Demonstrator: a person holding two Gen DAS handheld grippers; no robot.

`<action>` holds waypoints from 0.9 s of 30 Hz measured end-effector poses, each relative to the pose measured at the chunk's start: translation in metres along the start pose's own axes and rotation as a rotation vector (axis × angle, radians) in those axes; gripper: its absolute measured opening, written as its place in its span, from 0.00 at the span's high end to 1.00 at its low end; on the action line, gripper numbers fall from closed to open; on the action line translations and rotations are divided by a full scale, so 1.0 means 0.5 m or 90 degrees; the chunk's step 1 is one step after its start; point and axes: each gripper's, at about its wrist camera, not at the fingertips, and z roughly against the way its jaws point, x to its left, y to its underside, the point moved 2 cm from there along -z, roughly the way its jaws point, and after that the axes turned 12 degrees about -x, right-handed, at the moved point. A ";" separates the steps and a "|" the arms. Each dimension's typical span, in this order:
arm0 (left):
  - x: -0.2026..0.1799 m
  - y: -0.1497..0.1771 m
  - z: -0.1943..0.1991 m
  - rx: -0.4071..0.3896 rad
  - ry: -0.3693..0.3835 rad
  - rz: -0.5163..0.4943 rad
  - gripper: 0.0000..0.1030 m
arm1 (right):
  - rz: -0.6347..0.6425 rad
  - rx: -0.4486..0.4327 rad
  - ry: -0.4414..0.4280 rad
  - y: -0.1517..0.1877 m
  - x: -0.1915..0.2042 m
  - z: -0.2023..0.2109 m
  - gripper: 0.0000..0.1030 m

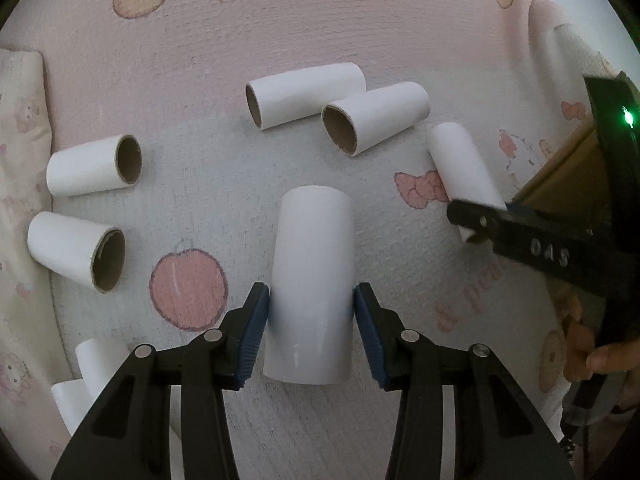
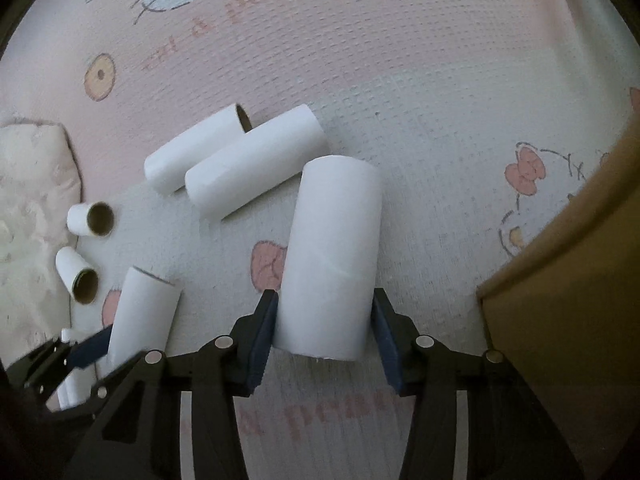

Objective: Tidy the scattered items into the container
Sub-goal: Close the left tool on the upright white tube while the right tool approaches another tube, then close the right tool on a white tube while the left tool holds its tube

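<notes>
1. The left gripper (image 1: 312, 330) has its blue pads set against both flanks of a white tube (image 1: 310, 284), pinching it near its near end; most of the tube sticks out beyond the fingertips. The right gripper (image 2: 324, 334) pinches a second white tube (image 2: 332, 256) the same way, low on its length.

2. Both grips sit near one end, so I'd expect the far end to droop or swing as the tube is carried. A hollow cardboard roll could also flatten if squeezed hard, then slip out.

3. The cardboard box (image 2: 568, 288), which I take to be the container, lies to the right of the right fingers, its corner close beside them. A quick sideways swing could knock the tube's far end on the box wall rather than clear it.

4. Beyond and left of the right fingers lies a pair of tubes (image 2: 256, 172) side by side, the nearer one just beside the held tube's far end. Lifting at a slant may nudge them, and they'd roll on the soft pink blanket (image 2: 420, 80).

5. The two grippers work close together: the right one's fingertip shows just right of the left fingers. Both heading for the box at once risks a collision.

6. Two open-ended tubes (image 1: 80, 208) lie well left of the left fingers, untouched.
</notes>
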 end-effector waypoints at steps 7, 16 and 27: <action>-0.005 0.014 0.004 0.019 0.042 0.014 0.53 | 0.010 0.051 -0.034 0.071 0.015 0.040 0.57; -0.038 0.043 0.019 0.045 0.078 0.001 0.53 | 0.099 0.117 -0.058 0.131 0.059 0.072 0.57; -0.042 0.034 -0.008 0.082 0.080 0.035 0.44 | 0.091 0.124 -0.048 0.106 0.047 0.052 0.46</action>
